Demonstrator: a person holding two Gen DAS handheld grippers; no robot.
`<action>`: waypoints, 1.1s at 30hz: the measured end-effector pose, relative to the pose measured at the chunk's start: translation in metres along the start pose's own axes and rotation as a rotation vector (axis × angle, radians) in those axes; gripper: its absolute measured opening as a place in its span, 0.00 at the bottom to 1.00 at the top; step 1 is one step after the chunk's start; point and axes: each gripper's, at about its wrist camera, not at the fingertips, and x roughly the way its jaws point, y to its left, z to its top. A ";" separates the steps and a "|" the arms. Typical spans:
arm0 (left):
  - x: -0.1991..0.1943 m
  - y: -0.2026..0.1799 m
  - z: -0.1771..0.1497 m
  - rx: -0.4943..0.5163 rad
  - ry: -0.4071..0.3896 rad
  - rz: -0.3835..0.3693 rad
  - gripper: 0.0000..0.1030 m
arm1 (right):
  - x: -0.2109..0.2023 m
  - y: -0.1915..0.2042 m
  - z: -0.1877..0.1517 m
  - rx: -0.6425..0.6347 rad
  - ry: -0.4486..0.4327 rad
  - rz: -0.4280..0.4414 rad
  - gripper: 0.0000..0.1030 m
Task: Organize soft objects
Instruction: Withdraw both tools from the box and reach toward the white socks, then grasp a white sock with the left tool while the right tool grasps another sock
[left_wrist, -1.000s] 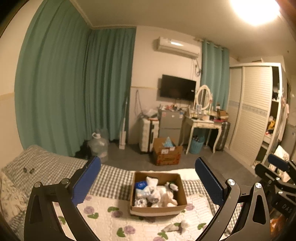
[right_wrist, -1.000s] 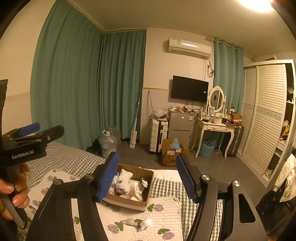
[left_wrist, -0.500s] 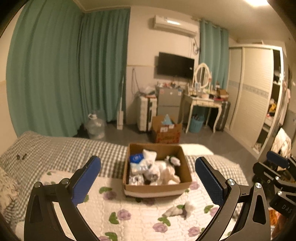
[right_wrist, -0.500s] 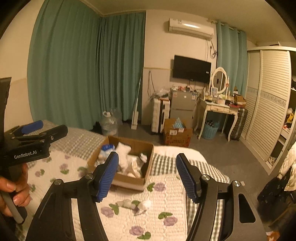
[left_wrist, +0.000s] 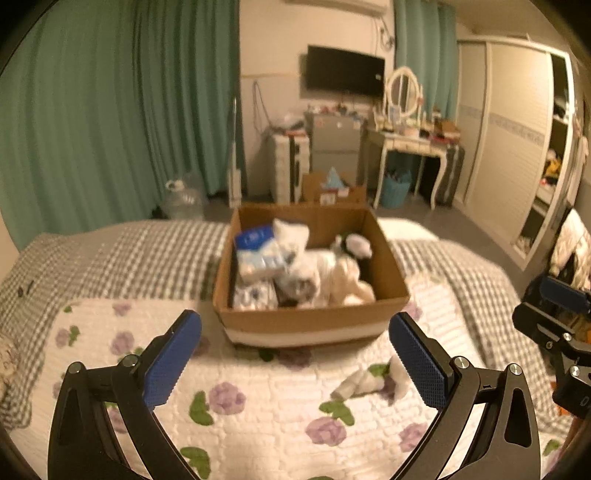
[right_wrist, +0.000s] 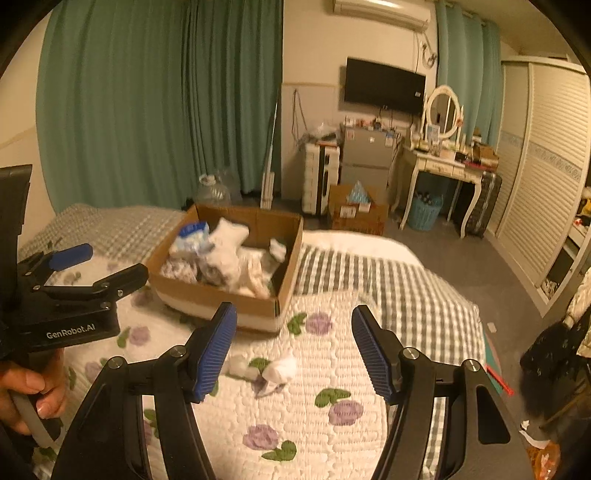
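On the bed: box (left_wrist: 314, 321) already full of soft things (blurred).
Left out: probably a white sock (right_wrist: 279, 369).
Left gripper (left_wrist: 295, 360): spread wide, empty.
Right gripper (right_wrist: 291, 350): likewise.

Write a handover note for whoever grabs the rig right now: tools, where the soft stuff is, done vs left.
Left tool: open, empty, above the floral quilt, facing the box.
Right tool: open, empty, over the same quilt.
Cardboard box: on the bed, open top, already holds soft toys and packets.
Loose white soft item: on the quilt in front of the box, just ahead of the right tool, untouched.
Done: most soft things are in the box.
Left: probably pick up the loose item and drop it in the box.
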 end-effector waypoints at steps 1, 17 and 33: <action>0.006 -0.002 -0.004 0.008 0.015 -0.001 1.00 | 0.010 0.000 -0.004 -0.004 0.018 0.000 0.63; 0.093 -0.014 -0.049 0.093 0.226 -0.040 0.91 | 0.122 0.003 -0.058 -0.015 0.228 0.014 0.63; 0.130 -0.025 -0.068 0.115 0.341 -0.084 0.89 | 0.198 0.012 -0.099 -0.019 0.420 0.124 0.28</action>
